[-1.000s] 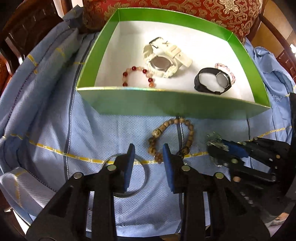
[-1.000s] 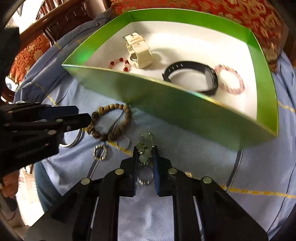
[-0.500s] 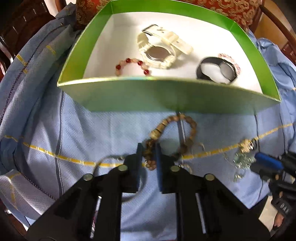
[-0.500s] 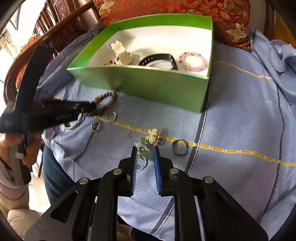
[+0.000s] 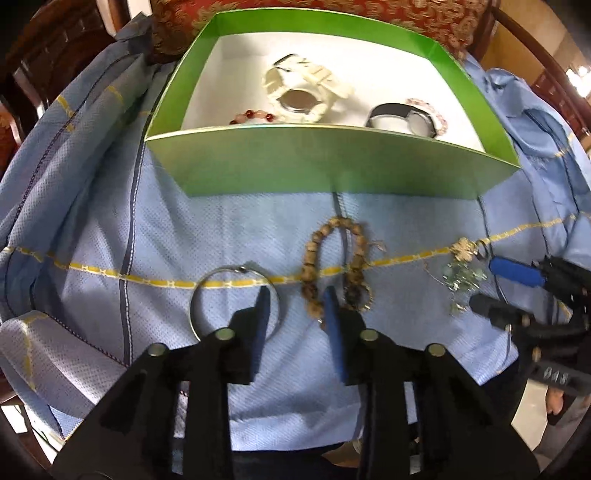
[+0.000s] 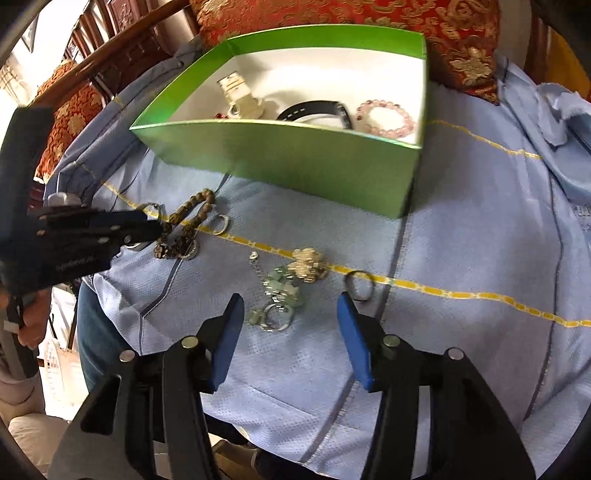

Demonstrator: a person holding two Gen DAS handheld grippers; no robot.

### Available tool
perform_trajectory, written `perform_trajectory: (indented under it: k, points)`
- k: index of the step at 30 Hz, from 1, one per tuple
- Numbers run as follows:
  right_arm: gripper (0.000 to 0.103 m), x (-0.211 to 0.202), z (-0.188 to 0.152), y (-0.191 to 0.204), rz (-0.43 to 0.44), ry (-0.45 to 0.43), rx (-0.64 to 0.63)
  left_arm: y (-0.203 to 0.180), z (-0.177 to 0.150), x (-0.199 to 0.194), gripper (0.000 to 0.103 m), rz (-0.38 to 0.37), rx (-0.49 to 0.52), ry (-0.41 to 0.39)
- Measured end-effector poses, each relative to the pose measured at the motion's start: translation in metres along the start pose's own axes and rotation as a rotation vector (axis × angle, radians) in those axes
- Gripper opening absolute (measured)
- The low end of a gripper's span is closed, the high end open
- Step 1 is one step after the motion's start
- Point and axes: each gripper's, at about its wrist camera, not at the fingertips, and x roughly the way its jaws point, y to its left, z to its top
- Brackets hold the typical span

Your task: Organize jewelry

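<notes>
A green box with a white floor holds a white watch, a black watch, a red bead bracelet and a pink bead bracelet. On the blue cloth in front lie a brown wooden bead bracelet, a silver bangle, a jade-and-silver chain, a gold brooch and a dark ring. My left gripper is open, its right finger beside the wooden bracelet's near end. My right gripper is open, just short of the chain.
The blue cloth covers the table and is bunched at the far right. A red and gold cushion lies behind the box. Dark wooden chairs stand at the left. A small silver ring lies by the wooden bracelet.
Both grippers have opened. The left one had closed at the wooden bracelet, which now lies narrower. The right one had closed at the chain, which now lies on the cloth.
</notes>
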Motion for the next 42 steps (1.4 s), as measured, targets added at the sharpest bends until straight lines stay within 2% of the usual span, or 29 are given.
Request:
perform_trajectory:
  k: [4,5,6,7,10,11,15,19,22,26,27,28,29,33,35,37,42]
  points:
    - [0.051,0.007,0.001,0.007,0.008,0.001,-0.009,0.002,0.013,0.012,0.031,-0.016,-0.019,0.014]
    - [0.045,0.010,0.001,0.009,0.022,0.010,-0.008,0.001,0.016,0.015,0.031,-0.009,-0.025,0.015]
    - [0.029,0.012,0.001,0.012,0.030,0.018,-0.009,0.000,0.018,0.019,0.031,-0.007,-0.028,0.021]
    - [0.017,0.014,0.000,0.014,0.042,0.033,-0.015,-0.002,0.019,0.022,0.031,-0.004,-0.029,0.024]
    - [0.016,0.012,-0.002,0.019,0.062,0.037,-0.031,-0.008,0.019,0.022,0.015,-0.003,0.000,0.026]
    - [0.015,0.010,-0.003,0.020,0.059,0.034,-0.038,-0.013,0.020,0.023,0.014,-0.011,0.010,0.029]
    - [0.014,-0.002,-0.002,0.014,0.011,0.007,-0.027,-0.024,0.008,0.018,0.014,-0.008,0.066,0.031]
    - [0.014,-0.018,-0.004,-0.001,-0.070,-0.023,-0.007,-0.039,-0.004,0.006,0.014,-0.049,0.094,0.025]
    - [0.014,-0.022,-0.004,-0.012,-0.089,-0.031,0.036,-0.044,-0.013,-0.002,0.014,-0.081,0.106,0.019]
    - [0.018,-0.019,-0.004,-0.015,-0.053,-0.033,0.051,-0.042,-0.010,-0.002,0.014,-0.069,0.085,0.012]
    - [0.030,-0.018,-0.004,-0.012,-0.042,-0.033,0.044,-0.040,-0.010,-0.001,0.015,-0.063,0.072,0.015]
    - [0.054,-0.016,-0.003,-0.008,-0.040,-0.032,0.037,-0.033,-0.009,0.000,0.018,-0.057,0.055,0.019]
    - [0.061,-0.014,-0.002,-0.003,-0.044,-0.036,0.031,-0.029,-0.009,0.000,0.021,-0.056,0.044,0.019]
    - [0.062,-0.004,0.003,0.018,-0.037,-0.054,-0.035,-0.021,-0.011,0.002,0.025,-0.058,0.015,0.019]
    - [0.050,0.001,0.007,0.025,-0.048,-0.062,-0.060,-0.014,-0.013,0.004,0.029,-0.061,0.002,0.024]
    - [0.013,0.009,0.009,0.028,-0.027,-0.033,-0.065,-0.014,-0.013,0.009,0.029,-0.060,-0.007,0.032]
    - [0.009,0.006,0.004,0.023,0.001,-0.008,-0.049,-0.015,-0.017,0.008,0.029,-0.061,0.013,0.033]
